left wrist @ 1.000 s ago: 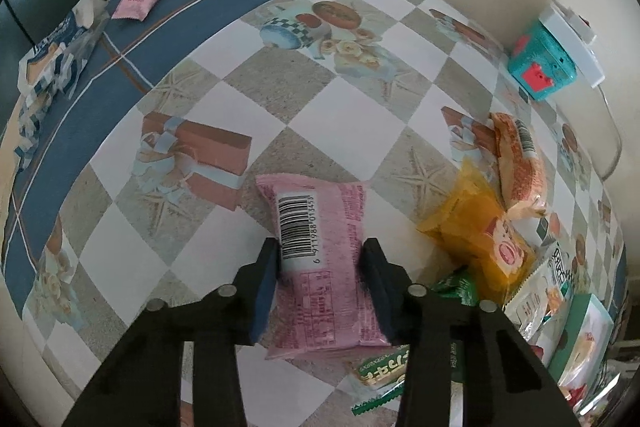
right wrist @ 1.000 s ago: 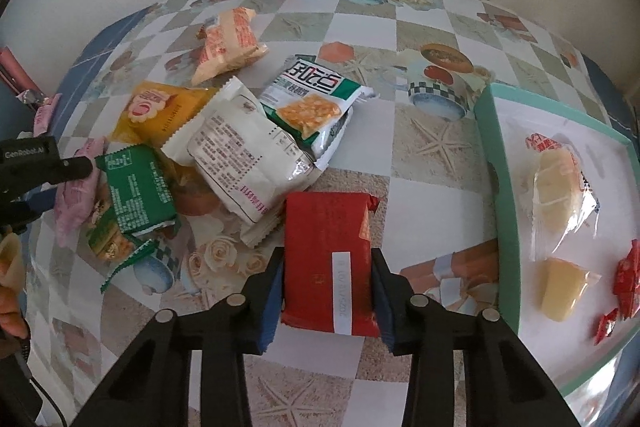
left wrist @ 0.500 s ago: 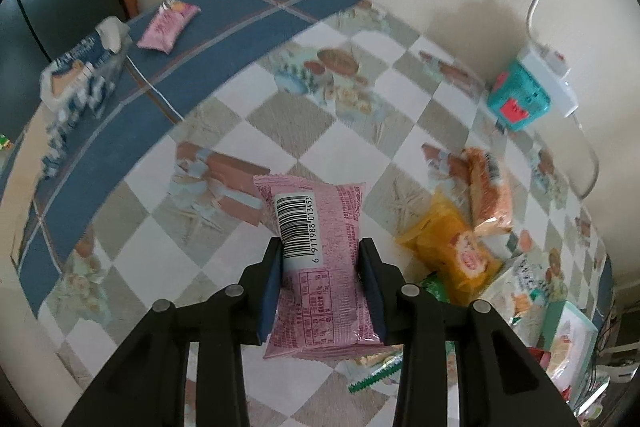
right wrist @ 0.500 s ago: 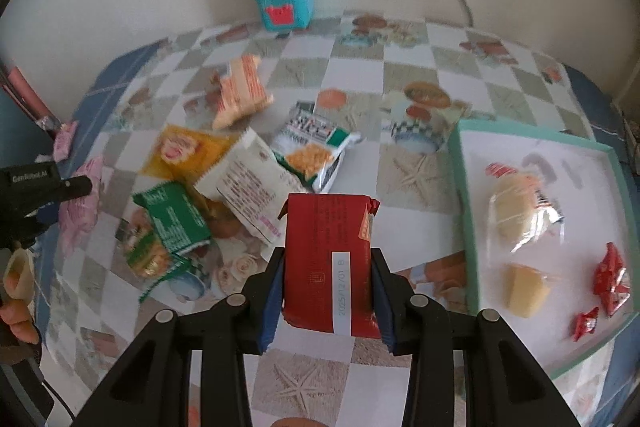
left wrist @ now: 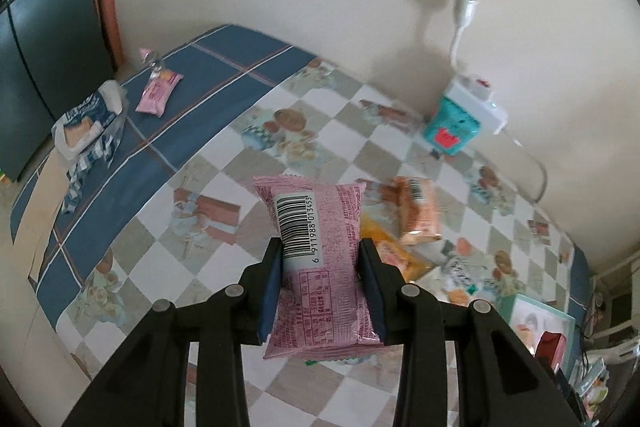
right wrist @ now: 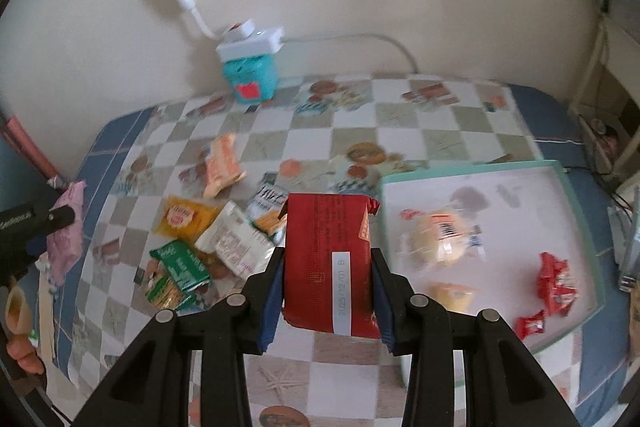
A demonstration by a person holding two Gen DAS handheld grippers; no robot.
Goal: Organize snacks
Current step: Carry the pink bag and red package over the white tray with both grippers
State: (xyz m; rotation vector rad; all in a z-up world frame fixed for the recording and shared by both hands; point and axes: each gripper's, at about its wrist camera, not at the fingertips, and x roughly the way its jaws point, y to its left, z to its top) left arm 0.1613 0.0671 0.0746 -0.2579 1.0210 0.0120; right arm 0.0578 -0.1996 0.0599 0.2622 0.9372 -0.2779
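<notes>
We hold one snack packet in each claw, both lifted clear of the checked tablecloth (right wrist: 356, 131).

Our left gripper (left wrist: 320, 281) pinches a pink foil packet (left wrist: 320, 267) with its barcode facing up; our right gripper (right wrist: 326, 291) clamps a red foil packet (right wrist: 326, 259) beside the mint-rimmed white tray (right wrist: 576, 205), which holds wrapped snacks. A heap of loose packets (right wrist: 208, 239) lies on the cloth between them.

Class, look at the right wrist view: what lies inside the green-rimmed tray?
The green-rimmed tray holds a clear-wrapped bun, a yellow jelly cup and small red candy packets. The red snack pack hides its near-left corner.
</notes>
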